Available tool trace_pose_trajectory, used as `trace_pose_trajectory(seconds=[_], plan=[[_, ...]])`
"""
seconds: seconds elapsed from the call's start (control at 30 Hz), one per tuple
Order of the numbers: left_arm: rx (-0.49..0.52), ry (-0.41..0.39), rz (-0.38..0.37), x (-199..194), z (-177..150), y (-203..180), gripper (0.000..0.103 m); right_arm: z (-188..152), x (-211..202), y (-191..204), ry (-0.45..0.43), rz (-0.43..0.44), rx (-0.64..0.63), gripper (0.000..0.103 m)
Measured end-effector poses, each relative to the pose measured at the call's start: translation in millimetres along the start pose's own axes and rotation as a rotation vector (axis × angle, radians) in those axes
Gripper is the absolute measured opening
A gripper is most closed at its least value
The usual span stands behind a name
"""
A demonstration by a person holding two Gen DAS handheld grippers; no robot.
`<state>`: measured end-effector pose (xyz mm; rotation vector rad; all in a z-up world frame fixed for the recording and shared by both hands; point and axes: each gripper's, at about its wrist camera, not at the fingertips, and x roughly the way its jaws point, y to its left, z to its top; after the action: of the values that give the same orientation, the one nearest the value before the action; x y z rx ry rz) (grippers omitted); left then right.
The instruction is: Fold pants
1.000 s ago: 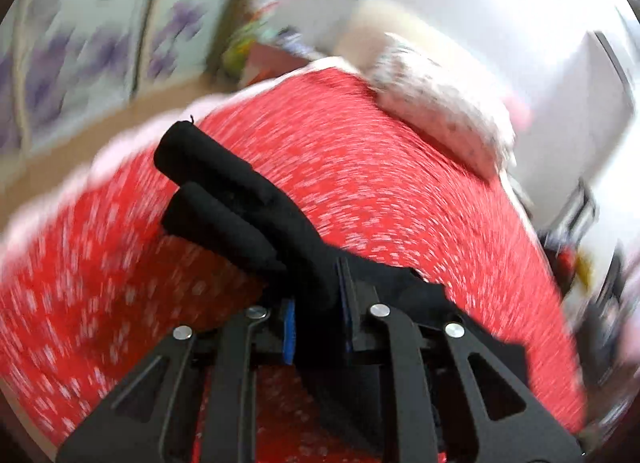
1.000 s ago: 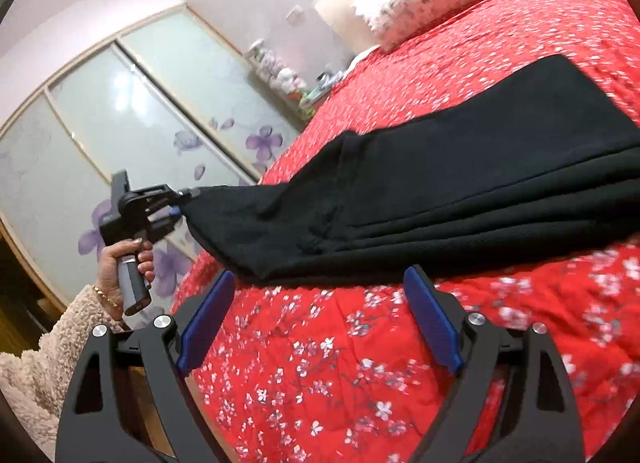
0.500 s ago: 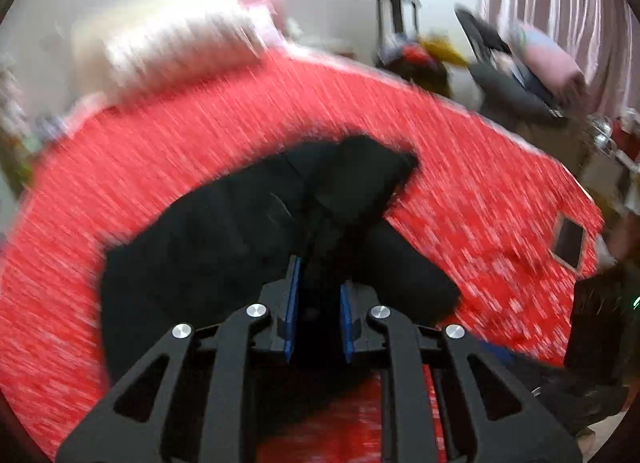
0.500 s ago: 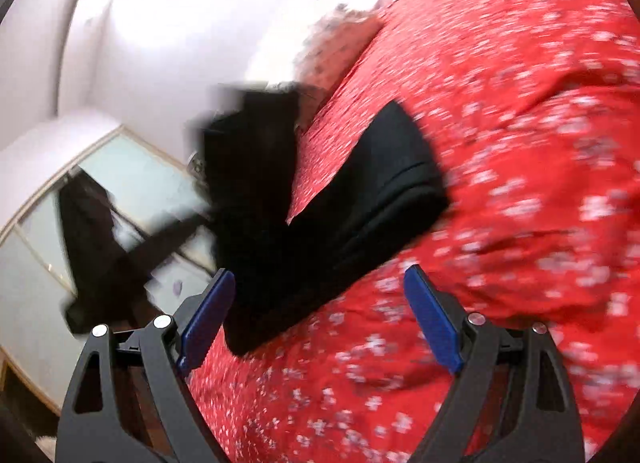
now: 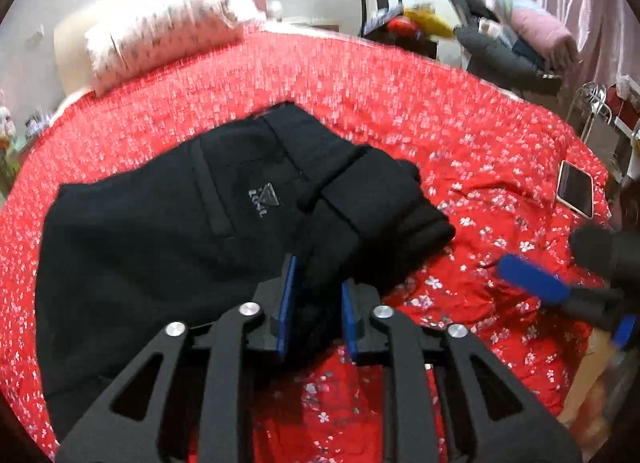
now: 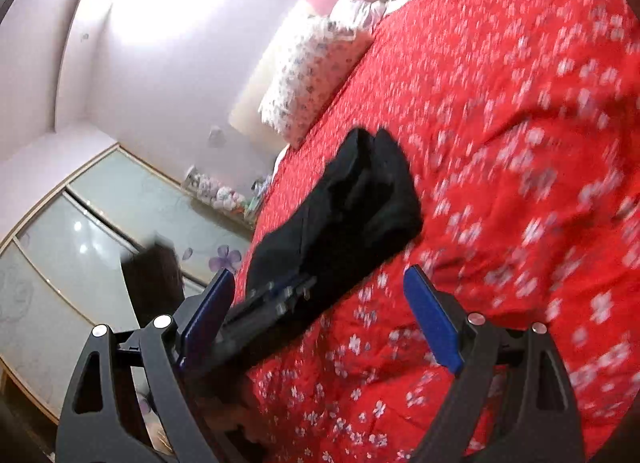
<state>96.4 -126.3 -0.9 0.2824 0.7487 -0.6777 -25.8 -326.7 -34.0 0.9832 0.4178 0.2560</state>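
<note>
The black pants (image 5: 168,231) lie folded over on the red flowered bedspread (image 5: 400,111). The leg ends (image 5: 376,207) rest on top of the waist part with its small grey logo. My left gripper (image 5: 318,295) is shut on the black fabric of the leg ends, low over the bed. My right gripper (image 6: 320,315) is open and empty, just above the bedspread; the pants (image 6: 352,203) lie ahead of it and the left gripper (image 6: 276,299) shows at their near end. The right gripper's blue pad (image 5: 532,279) shows at the right of the left wrist view.
A flowered pillow (image 5: 160,39) lies at the head of the bed. A phone (image 5: 576,187) lies on the bed's right edge. A chair and piled clothes (image 5: 500,31) stand beyond the bed. Sliding wardrobe doors (image 6: 80,247) stand on the left side.
My left gripper carried the leg ends across the bed and laid them over the waist part. My right gripper stayed open and swung toward the folded pants.
</note>
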Motion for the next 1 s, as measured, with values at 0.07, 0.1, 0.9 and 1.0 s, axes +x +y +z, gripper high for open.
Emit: trace_pose_trajectory(seconds=[0.07, 0.1, 0.9, 1.0], plan=[[-0.082, -0.023, -0.115, -11.7, 0.6, 5.9, 0.063, 14.8, -4.7, 3.0, -0.018, -0.001, -0.021, 0.088], [-0.110, -0.041, -0.148, -19.9, 0.5, 8.1, 0.074, 24.6, -4.9, 8.2, -0.015, 0.009, -0.035, 0.088], [-0.530, -0.013, 0.001, -44.2, -42.2, 132.7, 0.101, 55.2, 100.3, 9.5, 0.372, 0.033, 0.129, 0.078], [-0.571, -0.105, -0.035, -67.0, -30.5, 151.0, 0.101, 79.4, 93.0, 29.1, 0.307, 0.041, 0.034, 0.095]])
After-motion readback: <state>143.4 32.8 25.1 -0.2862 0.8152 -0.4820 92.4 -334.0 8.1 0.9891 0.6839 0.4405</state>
